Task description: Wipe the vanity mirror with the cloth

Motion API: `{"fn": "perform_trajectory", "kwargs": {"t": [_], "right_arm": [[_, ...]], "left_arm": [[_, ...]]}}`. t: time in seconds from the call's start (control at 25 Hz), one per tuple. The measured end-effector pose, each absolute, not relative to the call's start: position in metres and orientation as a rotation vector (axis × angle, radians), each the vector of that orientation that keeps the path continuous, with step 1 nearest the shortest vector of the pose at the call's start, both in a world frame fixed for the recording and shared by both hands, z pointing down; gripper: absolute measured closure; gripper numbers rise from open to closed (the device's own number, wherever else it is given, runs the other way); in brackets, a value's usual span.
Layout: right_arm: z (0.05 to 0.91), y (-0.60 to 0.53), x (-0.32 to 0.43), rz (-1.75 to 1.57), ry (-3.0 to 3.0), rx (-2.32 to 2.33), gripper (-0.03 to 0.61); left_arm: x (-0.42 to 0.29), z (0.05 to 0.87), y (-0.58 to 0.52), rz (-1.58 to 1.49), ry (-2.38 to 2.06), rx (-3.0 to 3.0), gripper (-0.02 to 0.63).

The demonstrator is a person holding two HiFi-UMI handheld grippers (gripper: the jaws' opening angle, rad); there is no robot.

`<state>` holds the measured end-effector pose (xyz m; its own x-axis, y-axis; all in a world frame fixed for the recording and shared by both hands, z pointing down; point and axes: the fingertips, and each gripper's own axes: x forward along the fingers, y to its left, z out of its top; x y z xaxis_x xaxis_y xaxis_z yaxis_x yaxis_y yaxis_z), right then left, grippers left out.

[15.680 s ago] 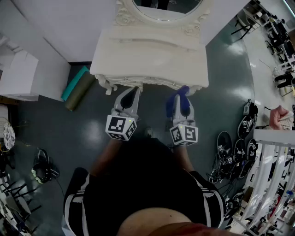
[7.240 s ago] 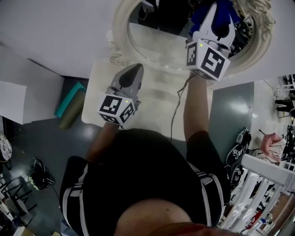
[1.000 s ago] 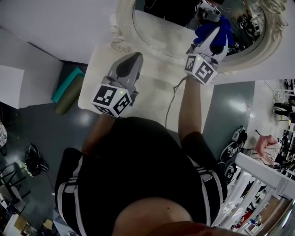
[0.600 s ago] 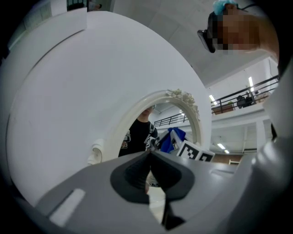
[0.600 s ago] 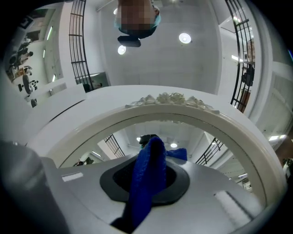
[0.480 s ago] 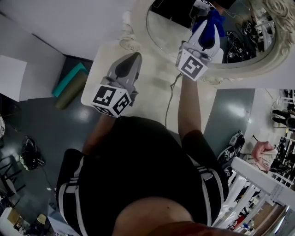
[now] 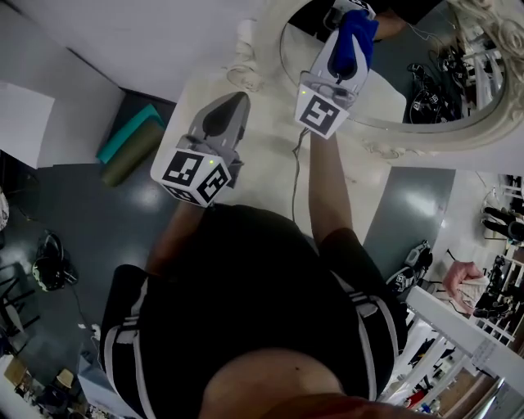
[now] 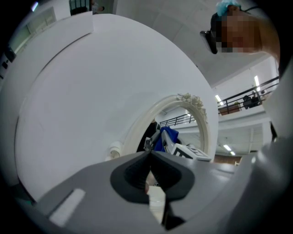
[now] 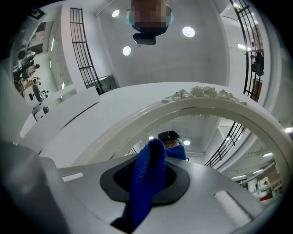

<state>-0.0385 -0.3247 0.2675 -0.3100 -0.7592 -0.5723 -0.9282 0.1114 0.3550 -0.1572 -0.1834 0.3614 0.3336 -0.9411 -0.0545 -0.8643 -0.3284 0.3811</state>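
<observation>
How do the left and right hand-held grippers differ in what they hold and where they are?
The right hand-held gripper is shut on the blue cloth; the left hand-held gripper is shut on nothing. The right one is up at the mirror; the left one sits lower, over the vanity top. Both carry a marker cube.

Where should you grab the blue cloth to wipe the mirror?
Probably pinch the fuzzy blue cloth near one bunched end, coming from the side away from the oval white-framed mirror, like the right tongs do: a soft wad sticks out past the tips, so cloth, not tongs, meets the glass.
</observation>
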Motion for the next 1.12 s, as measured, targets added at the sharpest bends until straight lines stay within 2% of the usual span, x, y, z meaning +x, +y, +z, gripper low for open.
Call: {"fn": "perform_trajectory", "kwargs": {"t": [0.32,0.52,1.12], "right_arm": [[0.291,-0.327,-0.072,0.759,2.185,-1.61,0.537],[0.301,-0.328,-0.096,0.731,2.245,-1.539,0.537],[0.321,-0.333,-0.11,0.424,2.286,-1.384,0.537]], "left_arm": [[-0.184,0.362,-0.176,-0.368,-1.673,2.298,0.603],[-0.19,0.362,-0.173,-0.363,-1.681,2.288,0.603],[-0.207,0.374,-0.144,-0.337,-1.765,2.217,0.603]]}}
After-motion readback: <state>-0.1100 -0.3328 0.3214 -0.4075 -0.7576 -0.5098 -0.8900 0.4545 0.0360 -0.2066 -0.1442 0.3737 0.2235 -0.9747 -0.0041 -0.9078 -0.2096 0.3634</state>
